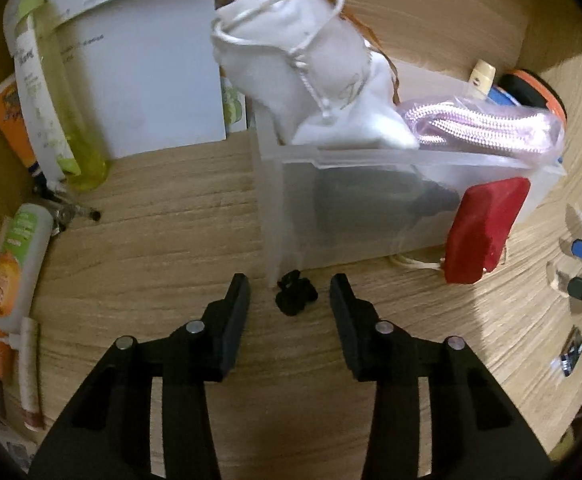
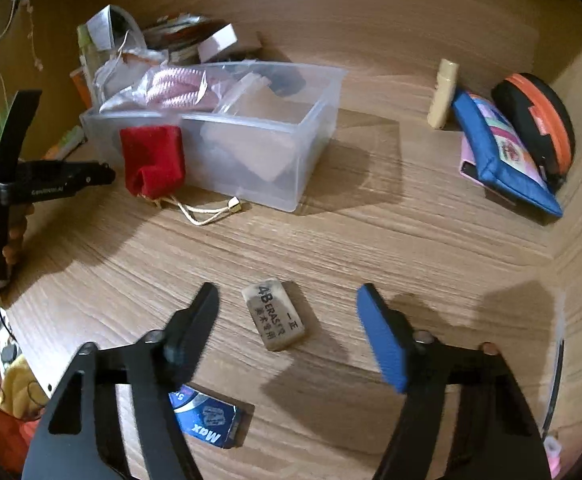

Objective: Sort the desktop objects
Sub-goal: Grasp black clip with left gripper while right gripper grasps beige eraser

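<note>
A small black clip-like object [image 1: 295, 297] lies on the wooden desk, just in front of the corner of a clear plastic bin [image 1: 371, 157]. My left gripper [image 1: 289, 294] stands open around it, with neither pad touching it. A white drawstring bag [image 1: 311, 72] and a bagged pink rope [image 1: 487, 124] stick out of the bin, and a red pouch [image 1: 487, 228] leans on its front. In the right wrist view a grey eraser [image 2: 275, 318] lies flat between the fingers of my right gripper [image 2: 287, 294], which is open and clear of it.
A yellow-green bottle [image 1: 71, 120], an orange-labelled tube [image 1: 15, 264] and a white sheet [image 1: 143, 80] crowd the left side. A blue pouch [image 2: 503, 148], a black-and-orange round case [image 2: 535, 120] and a beige stick [image 2: 445, 92] stand at the right. A blue pack [image 2: 211, 420] lies under my right gripper.
</note>
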A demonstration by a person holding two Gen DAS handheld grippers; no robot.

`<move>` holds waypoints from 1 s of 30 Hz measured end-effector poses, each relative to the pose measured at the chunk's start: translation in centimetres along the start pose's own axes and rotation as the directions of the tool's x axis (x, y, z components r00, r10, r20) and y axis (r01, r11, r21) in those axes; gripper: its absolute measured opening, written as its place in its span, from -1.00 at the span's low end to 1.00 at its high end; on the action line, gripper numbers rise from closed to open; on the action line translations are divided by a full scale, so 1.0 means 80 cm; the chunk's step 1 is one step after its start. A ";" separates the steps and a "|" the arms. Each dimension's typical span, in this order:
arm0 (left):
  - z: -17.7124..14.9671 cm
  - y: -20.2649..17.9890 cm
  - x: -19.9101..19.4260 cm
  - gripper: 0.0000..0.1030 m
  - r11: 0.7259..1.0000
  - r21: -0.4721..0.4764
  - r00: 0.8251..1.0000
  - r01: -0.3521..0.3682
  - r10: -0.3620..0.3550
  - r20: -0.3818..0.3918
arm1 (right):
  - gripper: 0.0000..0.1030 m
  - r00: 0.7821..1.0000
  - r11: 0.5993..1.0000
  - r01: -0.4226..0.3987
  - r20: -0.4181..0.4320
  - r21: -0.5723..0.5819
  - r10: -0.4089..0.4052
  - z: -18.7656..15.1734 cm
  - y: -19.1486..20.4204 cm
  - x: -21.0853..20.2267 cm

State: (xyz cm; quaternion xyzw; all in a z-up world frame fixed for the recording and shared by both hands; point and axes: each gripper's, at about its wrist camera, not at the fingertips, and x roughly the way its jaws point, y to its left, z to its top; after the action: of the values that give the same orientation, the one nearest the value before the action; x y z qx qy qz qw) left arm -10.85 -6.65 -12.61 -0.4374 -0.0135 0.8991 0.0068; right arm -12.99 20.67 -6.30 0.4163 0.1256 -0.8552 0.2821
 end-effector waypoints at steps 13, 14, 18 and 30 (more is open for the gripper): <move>-0.010 0.012 -0.008 -0.61 1.000 -0.002 1.000 0.019 -0.019 0.014 | -0.28 0.999 0.999 0.000 -0.044 -0.051 -0.003 -0.005 0.009 0.020; -0.009 0.014 -0.008 -0.61 1.000 -0.002 1.000 0.026 -0.026 0.014 | -0.33 0.999 0.999 -0.003 -0.042 -0.053 0.001 -0.005 0.010 0.020; -0.015 0.013 -0.016 -0.62 0.999 0.004 0.999 0.044 -0.044 0.019 | -0.52 0.999 0.998 -0.003 -0.038 -0.063 0.001 -0.005 0.013 0.020; -0.031 -0.016 -0.060 -0.62 0.992 0.049 0.989 0.117 -0.120 0.084 | -0.57 0.999 0.999 -0.041 0.032 -0.018 0.042 -0.001 0.014 -0.005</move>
State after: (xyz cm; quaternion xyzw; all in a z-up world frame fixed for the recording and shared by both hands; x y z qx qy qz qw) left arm -5.90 -5.42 -10.31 -0.3960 -0.0200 0.9154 0.0693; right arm -12.07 19.94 -5.96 0.4026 0.1196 -0.8546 0.3055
